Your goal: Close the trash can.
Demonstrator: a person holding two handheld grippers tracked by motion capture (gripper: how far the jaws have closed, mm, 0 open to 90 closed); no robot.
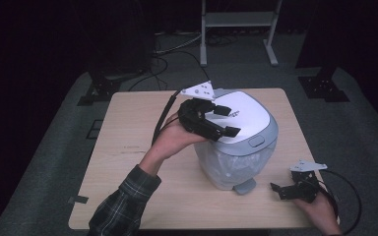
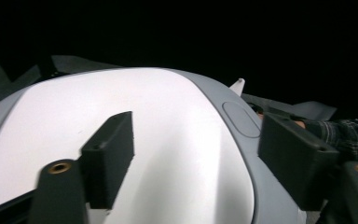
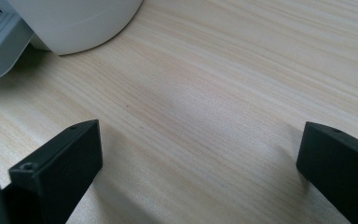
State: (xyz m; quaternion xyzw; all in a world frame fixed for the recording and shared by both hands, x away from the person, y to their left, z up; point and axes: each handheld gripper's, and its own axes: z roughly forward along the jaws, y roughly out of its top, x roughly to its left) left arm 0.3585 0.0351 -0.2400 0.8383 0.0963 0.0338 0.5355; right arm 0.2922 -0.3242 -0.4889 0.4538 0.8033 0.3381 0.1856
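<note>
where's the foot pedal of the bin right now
In the high view the grey pedal sticks out at the base of the bin, on the table's near side, facing the person, left of the right gripper.

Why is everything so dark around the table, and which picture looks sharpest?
High view: light falls on the table, the room beyond is black. Left gripper view: bin lid glares white, slightly blurred. Right gripper view: sharpest on the wood grain, soft shadows.

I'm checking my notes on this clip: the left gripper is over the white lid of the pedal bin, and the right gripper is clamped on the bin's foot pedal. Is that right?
Not quite. The right gripper is open and holds nothing; it rests on the table, apart from the foot pedal, as the right gripper view shows. The left gripper is indeed over the white lid of the pedal bin.
</note>
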